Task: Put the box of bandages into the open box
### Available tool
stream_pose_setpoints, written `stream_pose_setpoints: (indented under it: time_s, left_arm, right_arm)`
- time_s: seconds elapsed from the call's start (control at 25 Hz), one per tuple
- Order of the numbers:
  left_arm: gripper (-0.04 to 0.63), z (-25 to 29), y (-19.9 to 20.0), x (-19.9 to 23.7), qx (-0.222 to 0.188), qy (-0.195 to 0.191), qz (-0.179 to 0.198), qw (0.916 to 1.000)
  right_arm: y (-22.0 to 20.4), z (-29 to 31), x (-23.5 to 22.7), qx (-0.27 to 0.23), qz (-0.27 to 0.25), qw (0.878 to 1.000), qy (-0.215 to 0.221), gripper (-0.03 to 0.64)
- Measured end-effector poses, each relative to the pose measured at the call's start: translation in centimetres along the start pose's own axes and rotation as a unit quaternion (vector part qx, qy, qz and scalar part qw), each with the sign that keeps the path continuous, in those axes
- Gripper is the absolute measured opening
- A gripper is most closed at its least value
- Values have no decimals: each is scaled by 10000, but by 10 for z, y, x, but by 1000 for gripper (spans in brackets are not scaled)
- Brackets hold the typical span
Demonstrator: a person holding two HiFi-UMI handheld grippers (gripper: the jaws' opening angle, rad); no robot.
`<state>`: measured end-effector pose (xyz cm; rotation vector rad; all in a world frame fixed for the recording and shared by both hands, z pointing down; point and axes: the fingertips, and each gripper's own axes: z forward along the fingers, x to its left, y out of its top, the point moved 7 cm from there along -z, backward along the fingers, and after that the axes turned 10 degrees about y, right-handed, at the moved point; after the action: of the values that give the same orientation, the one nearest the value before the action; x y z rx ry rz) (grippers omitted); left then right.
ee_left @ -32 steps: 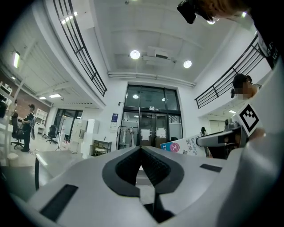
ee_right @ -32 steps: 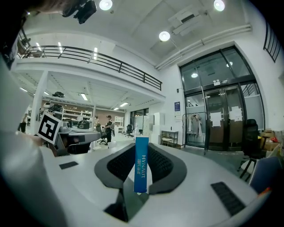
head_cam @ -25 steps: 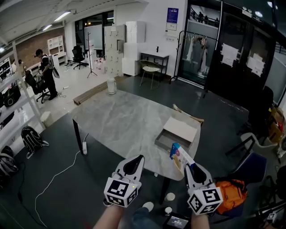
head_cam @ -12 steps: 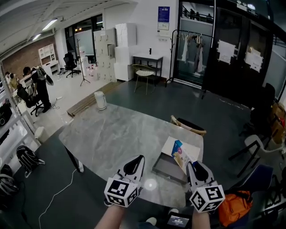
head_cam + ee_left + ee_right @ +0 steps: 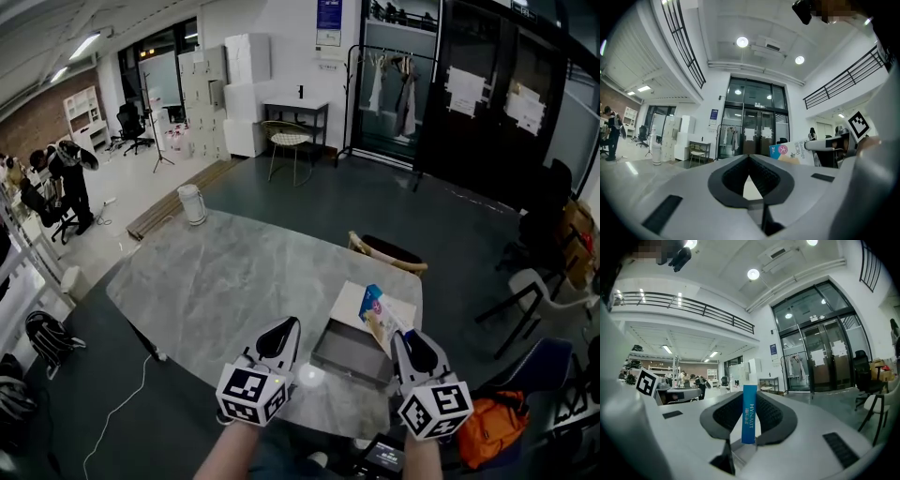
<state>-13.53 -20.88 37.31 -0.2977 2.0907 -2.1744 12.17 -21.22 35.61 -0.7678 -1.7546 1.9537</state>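
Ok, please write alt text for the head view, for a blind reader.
The right gripper holds a bandage box close to an open box on a grey marble table; the left gripper is shut and empty.

Large marble table [image 5: 216,281], dark floor [image 5: 375,202], glass doors [image 5: 487,122].

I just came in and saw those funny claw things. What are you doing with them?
A person stands at a grey table with a gripper in each hand. The right gripper is shut on the box of bandages and holds it up in the air right by the open box, which lies on the table. The left gripper is shut and holds nothing. The bandages are not in the open box yet.
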Motion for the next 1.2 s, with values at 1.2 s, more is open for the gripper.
stream_pose_setpoints:
  time_s: [1.2]
  left_arm:
    - [12,106,-91,63,1455,-669,-251,9868]
  right_arm:
    - [-97,69,-18,1064,1240,9842,-679,101]
